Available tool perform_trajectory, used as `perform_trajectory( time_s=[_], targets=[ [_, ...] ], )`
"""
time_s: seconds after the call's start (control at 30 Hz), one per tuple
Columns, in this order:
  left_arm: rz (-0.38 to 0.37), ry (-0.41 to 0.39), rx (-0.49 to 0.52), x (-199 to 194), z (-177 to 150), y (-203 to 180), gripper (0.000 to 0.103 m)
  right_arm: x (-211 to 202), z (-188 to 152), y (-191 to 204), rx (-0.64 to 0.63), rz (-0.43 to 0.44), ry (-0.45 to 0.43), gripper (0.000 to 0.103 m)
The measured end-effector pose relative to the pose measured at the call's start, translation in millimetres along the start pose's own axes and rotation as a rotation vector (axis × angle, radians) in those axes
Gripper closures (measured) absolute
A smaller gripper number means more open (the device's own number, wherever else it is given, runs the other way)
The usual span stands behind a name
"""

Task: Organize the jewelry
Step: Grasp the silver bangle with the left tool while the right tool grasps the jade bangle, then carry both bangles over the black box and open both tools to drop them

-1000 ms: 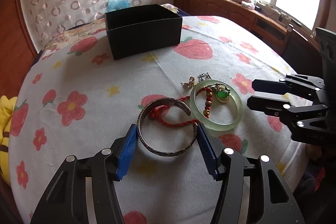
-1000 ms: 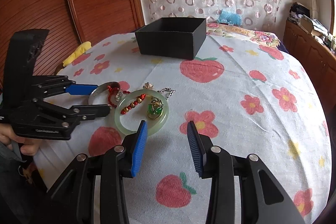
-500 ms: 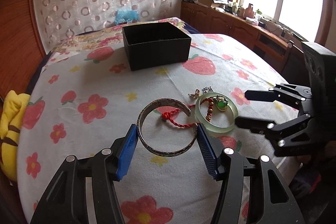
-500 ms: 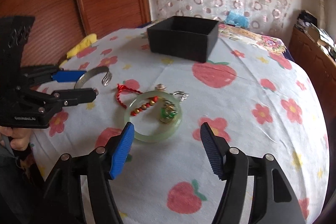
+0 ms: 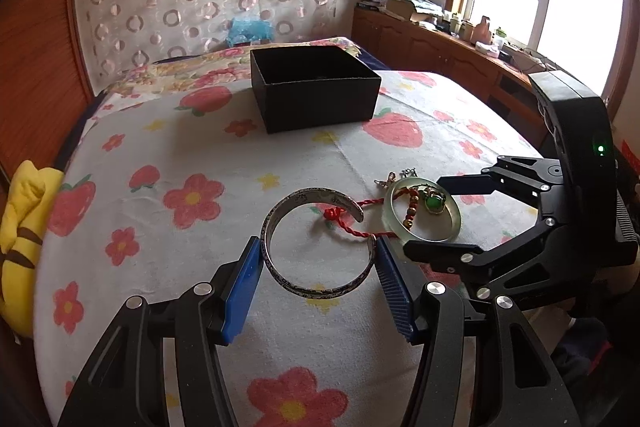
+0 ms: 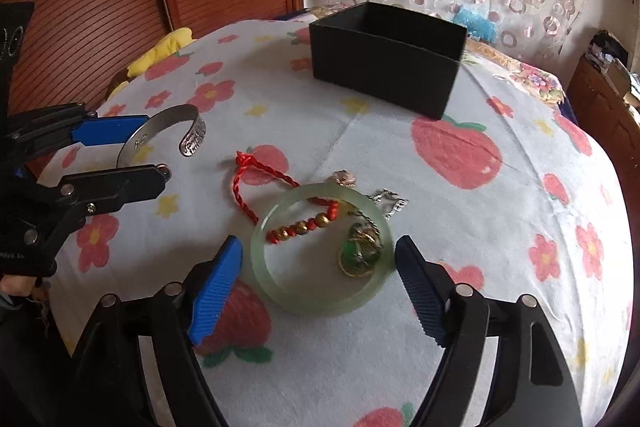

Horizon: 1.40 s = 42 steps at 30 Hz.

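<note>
The left tool pinches a silver cuff bracelet above the worktop; the springy cuff could slip free. The right tool, spread wide, flanks a jade bangle whose tangled red cord may snag. The black box sits beyond.

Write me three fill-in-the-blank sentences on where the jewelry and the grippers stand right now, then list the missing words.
1. The left gripper is shut on the ____ cuff bracelet.
2. The right gripper is ____, its fingers on either side of the jade bangle.
3. The green pendant lies ____ the jade bangle's ring.
4. The black box has no ____ on it.

Missing words: silver; open; inside; lid
</note>
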<state>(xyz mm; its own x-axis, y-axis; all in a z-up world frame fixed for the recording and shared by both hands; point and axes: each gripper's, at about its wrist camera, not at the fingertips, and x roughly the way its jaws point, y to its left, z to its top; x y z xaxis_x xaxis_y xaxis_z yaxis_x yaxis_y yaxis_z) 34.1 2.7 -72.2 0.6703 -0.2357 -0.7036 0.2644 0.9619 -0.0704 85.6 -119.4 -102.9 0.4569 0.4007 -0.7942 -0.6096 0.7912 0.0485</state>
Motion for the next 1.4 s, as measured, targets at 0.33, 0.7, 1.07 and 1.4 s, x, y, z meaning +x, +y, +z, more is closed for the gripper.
perform_trajectory(
  time_s=[0.33,0.7,1.07,1.4],
  targets=[
    [0.001,0.004,-0.004,1,-1,1,0.048,0,1,-1,-0.021,-0.010,0.001,0.029],
    [-0.001,-0.004,-0.002,2,1,2,0.048,-23,5,-11,0.018,0.012,-0.075,0.029],
    [0.011,-0.033,-0.005,7,23,7,0.048,-35,19,-33,0.019,-0.012,-0.115,0.029],
    [0.034,-0.066,-0.007,21,59,21,0.048,-29,49,-63,0.059,-0.028,-0.138,0.029]
  ],
)
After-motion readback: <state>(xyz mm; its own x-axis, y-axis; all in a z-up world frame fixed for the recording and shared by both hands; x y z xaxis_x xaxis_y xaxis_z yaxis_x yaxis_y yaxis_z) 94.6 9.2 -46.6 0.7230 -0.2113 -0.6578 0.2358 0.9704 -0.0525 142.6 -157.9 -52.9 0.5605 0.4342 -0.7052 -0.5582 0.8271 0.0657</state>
